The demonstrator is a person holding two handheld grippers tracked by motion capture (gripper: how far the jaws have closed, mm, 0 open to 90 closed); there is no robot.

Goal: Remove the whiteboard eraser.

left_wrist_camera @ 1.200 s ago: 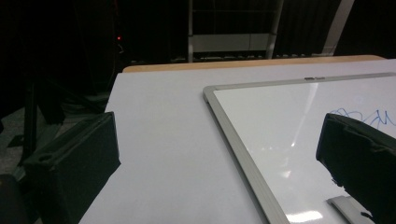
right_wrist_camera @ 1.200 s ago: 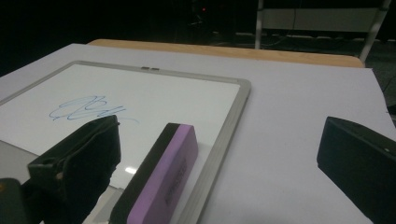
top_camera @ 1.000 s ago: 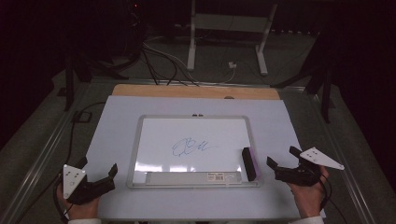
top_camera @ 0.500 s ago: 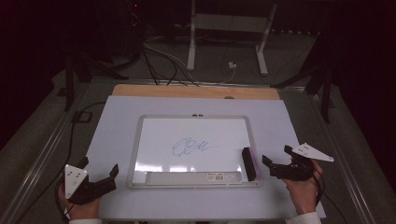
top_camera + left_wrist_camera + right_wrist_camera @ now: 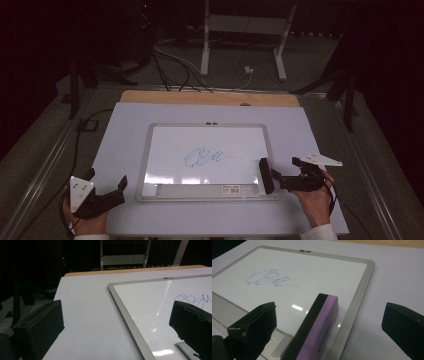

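Note:
A whiteboard [image 5: 170, 150] with a grey frame lies on the white table cover, with a blue scribble [image 5: 202, 156] at its middle. A black-and-purple eraser [image 5: 264, 175] rests on the board's near right corner, by the frame. My right gripper [image 5: 286, 168] is just right of the eraser and open. In the right gripper view the eraser [image 5: 319, 325] sits between the wide-apart jaws of that gripper [image 5: 328, 315], touching neither. My left gripper [image 5: 106, 178] rests open at the board's near left corner; in its own view the left gripper [image 5: 117, 315] straddles the whiteboard's frame [image 5: 130, 322], empty.
The white cover [image 5: 125, 130] spreads over the table, with a wooden strip [image 5: 210, 98] along the far edge. Cables [image 5: 175, 65] and a stand's legs [image 5: 205, 60] lie on the dark floor beyond. A metal rail [image 5: 45, 170] runs along the table's left side.
My right gripper has slid left toward the eraser, so the eraser now lies between its jaws. The left gripper has stayed put.

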